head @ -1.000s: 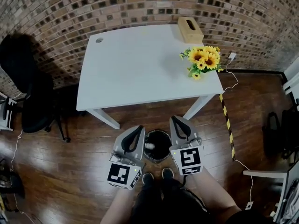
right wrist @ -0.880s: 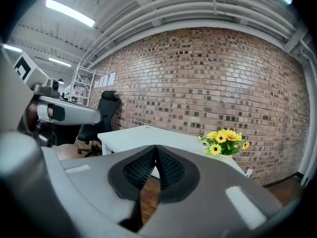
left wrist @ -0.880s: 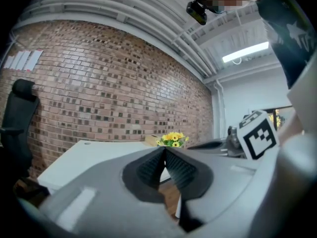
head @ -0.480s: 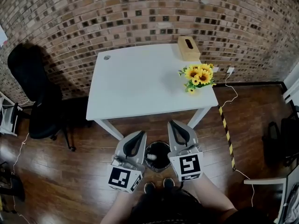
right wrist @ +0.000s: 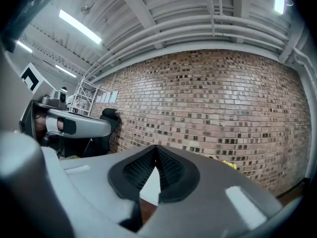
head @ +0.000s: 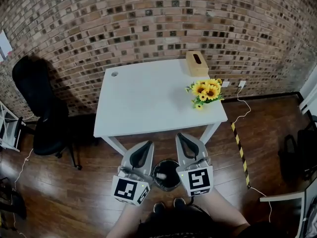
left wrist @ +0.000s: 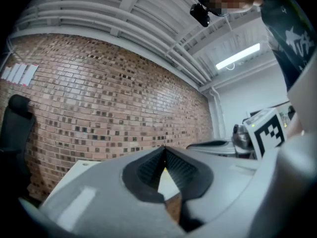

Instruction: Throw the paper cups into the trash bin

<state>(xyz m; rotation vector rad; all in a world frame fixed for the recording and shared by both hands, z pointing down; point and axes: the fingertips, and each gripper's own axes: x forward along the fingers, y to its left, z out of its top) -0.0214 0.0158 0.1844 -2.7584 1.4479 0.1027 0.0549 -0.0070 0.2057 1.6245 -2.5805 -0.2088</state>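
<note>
Head view: a black round trash bin (head: 172,183) stands on the brown wooden floor (head: 74,187), just in front of a white rectangular counter (head: 153,100), and a white paper cup (head: 160,175) lies inside it. The left claw (head: 147,145) and the right claw (head: 181,138) hang on either side of the bin's rim, above it. On the counter's far right stand a tan tissue box (head: 196,63) and a bunch of yellow sunflowers (head: 205,90). A black office chair (head: 38,108) stands to the left of the counter, against the brick wall (head: 148,24). Left gripper view: the left claw's ribbed pads meet at the tip, with nothing between them. Right gripper view: the right claw is likewise fully closed and empty, facing the brick wall.
</note>
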